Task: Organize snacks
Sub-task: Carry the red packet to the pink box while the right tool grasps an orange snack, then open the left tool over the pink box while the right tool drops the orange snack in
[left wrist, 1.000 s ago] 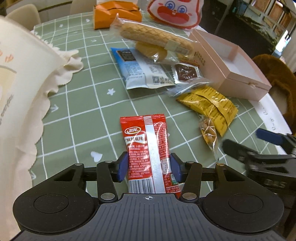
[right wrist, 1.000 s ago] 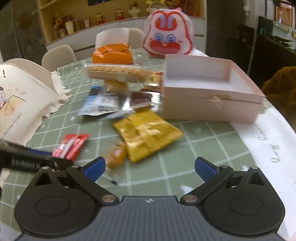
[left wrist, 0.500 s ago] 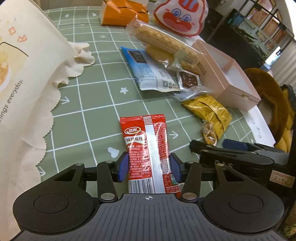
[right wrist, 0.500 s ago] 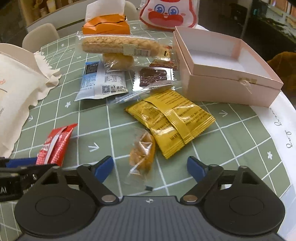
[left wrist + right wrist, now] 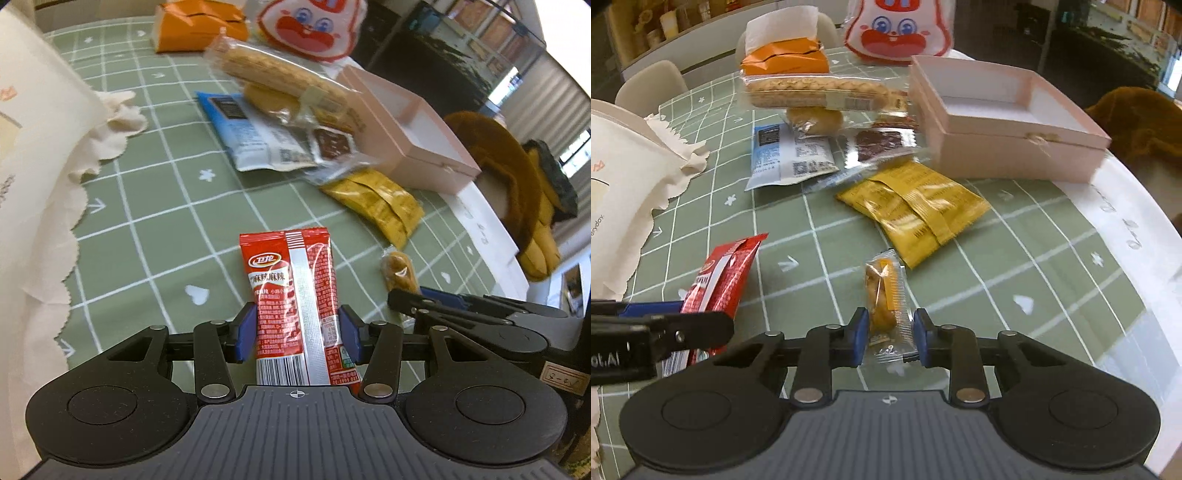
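**Both hands loaded**

Now the small clear-wrapped pastry (image 5: 884, 295) sits low on the table (image 5: 1015, 251), right gripper (image 5: 890, 341) having just clamped its crinkly tail. Left gripper (image 5: 297, 334) grips the red packet (image 5: 291, 295). Slippery film could slide free when lifted toward the pink box (image 5: 1008, 147).

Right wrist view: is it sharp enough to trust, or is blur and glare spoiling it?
Right wrist view: the small orange snack between the right tool's pads is sharp; the wrapped bread stick and yellow packet farther back are motion-smeared, and the table's white rim shows glare. Left wrist view: the red packet reads clearly, the far pile is softer, and grid lines bow from fisheye.
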Available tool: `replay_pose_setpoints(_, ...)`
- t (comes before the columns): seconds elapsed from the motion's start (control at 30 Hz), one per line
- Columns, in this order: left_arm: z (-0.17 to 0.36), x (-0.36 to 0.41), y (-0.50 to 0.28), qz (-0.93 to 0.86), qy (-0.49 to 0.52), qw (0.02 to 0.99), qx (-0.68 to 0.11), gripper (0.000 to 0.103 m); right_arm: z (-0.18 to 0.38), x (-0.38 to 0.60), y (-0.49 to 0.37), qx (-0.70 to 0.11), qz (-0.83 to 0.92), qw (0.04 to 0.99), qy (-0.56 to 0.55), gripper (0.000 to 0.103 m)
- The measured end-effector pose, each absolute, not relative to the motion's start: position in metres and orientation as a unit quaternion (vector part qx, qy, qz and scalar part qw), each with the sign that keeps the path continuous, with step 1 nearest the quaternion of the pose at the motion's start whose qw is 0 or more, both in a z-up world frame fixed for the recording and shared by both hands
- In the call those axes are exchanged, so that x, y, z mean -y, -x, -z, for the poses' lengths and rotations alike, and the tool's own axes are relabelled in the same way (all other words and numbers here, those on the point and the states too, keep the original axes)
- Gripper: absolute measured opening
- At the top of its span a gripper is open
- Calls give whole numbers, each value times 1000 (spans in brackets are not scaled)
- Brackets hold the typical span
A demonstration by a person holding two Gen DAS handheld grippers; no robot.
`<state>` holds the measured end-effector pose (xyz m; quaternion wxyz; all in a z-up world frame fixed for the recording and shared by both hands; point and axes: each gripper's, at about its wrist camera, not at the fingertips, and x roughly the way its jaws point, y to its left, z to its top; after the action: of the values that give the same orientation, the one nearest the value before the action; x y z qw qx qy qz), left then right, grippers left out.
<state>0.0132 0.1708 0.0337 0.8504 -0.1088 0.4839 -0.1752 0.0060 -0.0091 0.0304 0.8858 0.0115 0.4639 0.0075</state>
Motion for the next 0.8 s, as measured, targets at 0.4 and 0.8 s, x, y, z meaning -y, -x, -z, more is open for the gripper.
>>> replay_pose_setpoints(0.4, -65, -88, -13, 250, 44, 847, -468, 53, -67, 84, 30, -426, 47, 901, -63, 26)
replay_pose_setpoints(0.8, -163, -34, -122, 274, 78, 880, -381, 53, -160, 168, -49, -313, 20, 947, -66, 25)
